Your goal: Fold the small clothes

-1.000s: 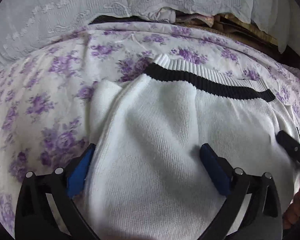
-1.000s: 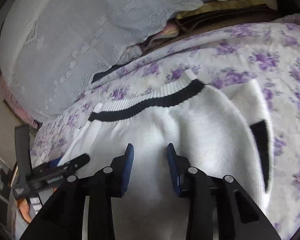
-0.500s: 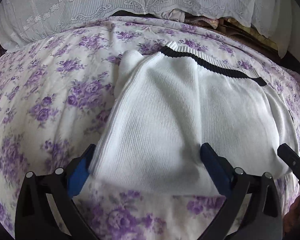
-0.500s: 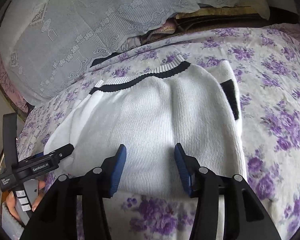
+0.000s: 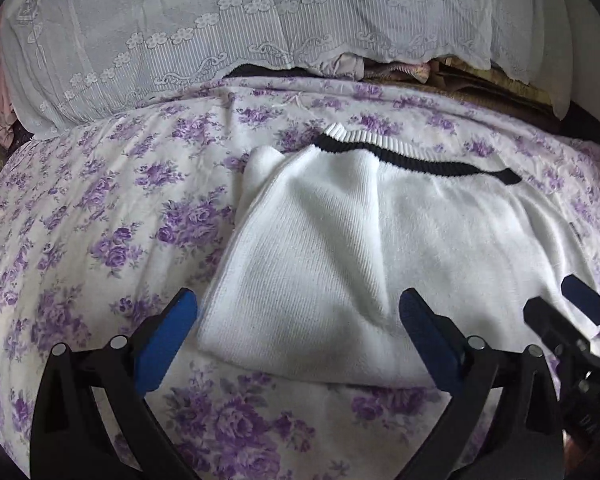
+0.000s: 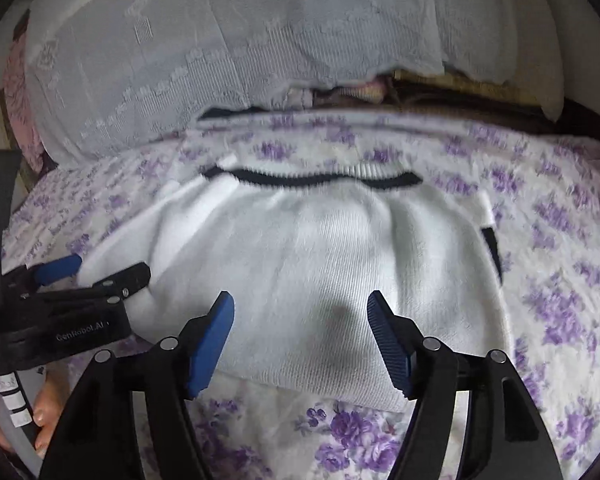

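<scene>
White sweater (image 5: 340, 248) lies folded on the flowered bedsheet (image 5: 100, 208). Left gripper (image 5: 296, 320) hangs over its near edge, jaws wide; right gripper (image 6: 300, 332), jaws opening, grips nothing.

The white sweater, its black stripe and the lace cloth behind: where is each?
white sweater (image 5: 340, 264): left wrist view, middle of knit body.
black stripe (image 6: 312, 179): right wrist view, middle of band below ribbed hem.
lace cloth (image 5: 228, 28): left wrist view, flowered border.

1. Bare floral bed (image 5: 100, 220) lies left of the sweater (image 5: 340, 248); I can pass there.
2. The lace-covered pile (image 5: 220, 20) blocks the far side.
3. My other gripper (image 6: 80, 292) crowds the sweater's left edge.
</scene>
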Demonstrator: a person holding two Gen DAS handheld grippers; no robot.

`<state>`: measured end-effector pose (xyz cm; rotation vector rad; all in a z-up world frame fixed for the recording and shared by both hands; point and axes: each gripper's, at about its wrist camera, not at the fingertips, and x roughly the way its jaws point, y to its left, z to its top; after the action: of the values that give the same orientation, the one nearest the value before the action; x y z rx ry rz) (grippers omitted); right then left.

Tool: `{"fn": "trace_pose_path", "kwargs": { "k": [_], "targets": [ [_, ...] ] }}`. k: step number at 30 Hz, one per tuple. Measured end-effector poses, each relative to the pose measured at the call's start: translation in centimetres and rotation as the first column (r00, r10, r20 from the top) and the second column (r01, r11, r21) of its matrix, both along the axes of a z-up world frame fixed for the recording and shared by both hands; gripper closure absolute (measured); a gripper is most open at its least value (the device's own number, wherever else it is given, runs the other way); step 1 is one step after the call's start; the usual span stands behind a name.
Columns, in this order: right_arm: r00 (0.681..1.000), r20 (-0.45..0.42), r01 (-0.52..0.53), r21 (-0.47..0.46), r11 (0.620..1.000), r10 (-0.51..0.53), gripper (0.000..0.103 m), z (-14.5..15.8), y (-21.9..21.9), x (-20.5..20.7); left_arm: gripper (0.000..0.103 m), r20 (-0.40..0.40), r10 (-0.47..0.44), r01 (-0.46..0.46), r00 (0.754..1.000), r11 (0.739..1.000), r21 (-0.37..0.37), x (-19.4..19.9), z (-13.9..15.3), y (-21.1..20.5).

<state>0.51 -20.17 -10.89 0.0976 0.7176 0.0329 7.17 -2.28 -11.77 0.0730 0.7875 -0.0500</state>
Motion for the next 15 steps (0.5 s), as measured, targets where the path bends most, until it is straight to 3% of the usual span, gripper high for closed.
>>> {"fn": "trace_pose_path", "kwargs": {
  "k": [2,7,11,15],
  "targets": [
    [0.997,-0.08,-0.008,0.035,0.999,0.01,0.026,-1.2,-0.5,1.1,0.004,-0.052,-0.003,0.006,0.999,0.999,0.051,1.1,-1.2,-0.6],
    [0.996,-0.085,-0.032,0.01,0.999,0.033,0.016,-1.4,0.3,1.0,0.004,-0.074,-0.003,0.008,0.997,0.998,0.061,1.5,-1.8,-0.8],
    [0.997,-0.068,-0.033,0.035,0.999,0.036,0.015,-1.1,0.0,0.6,0.004,-0.054,-0.004,0.008,0.999,0.997,0.079,1.0,-1.7,-1.0],
    [1.0,0.004,0.012,0.077,0.997,-0.013,0.015,-0.1,-1.2,-0.7,0.004,-0.032,-0.004,0.006,0.999,0.996,0.086,0.4,-1.4,-1.0]
  ]
}}
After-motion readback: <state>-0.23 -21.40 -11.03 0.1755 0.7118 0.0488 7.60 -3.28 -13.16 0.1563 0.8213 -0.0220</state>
